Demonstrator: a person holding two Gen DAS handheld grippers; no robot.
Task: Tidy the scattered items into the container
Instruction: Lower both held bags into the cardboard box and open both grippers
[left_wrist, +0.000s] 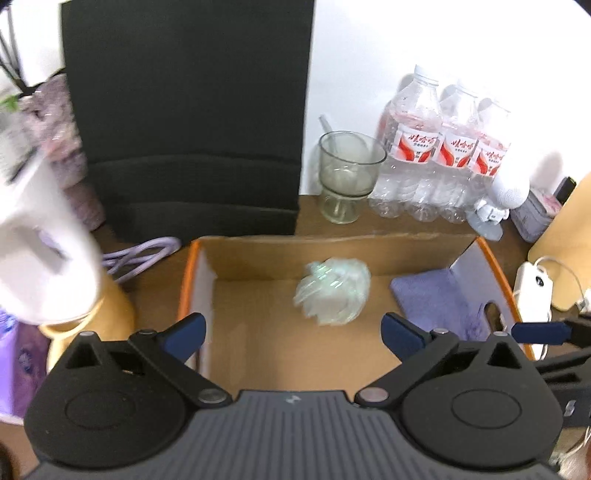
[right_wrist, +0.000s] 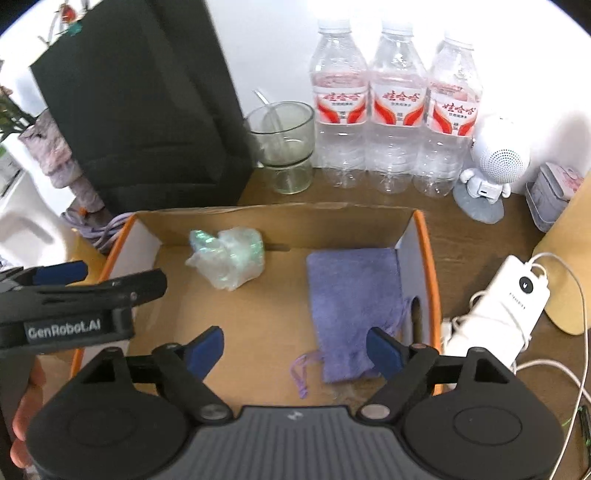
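An open cardboard box (left_wrist: 258, 347) with orange rims sits on the wooden table; it also shows in the right wrist view (right_wrist: 258, 325). Inside lie a crumpled clear plastic wrapper (left_wrist: 332, 291) (right_wrist: 229, 258) and a purple cloth pouch (left_wrist: 439, 299) (right_wrist: 354, 306). My left gripper (left_wrist: 293, 332) is open and empty over the box's near side. My right gripper (right_wrist: 295, 349) is open and empty above the pouch's near end. The left gripper's fingers (right_wrist: 62, 273) show at the left of the right wrist view.
Behind the box stand a black bag (right_wrist: 147, 110), a glass cup (right_wrist: 284, 147), three water bottles (right_wrist: 395, 110) and a white robot speaker (right_wrist: 495, 162). A white power bank with cables (right_wrist: 506, 299) lies right of the box. A purple cable (left_wrist: 140, 254) lies left.
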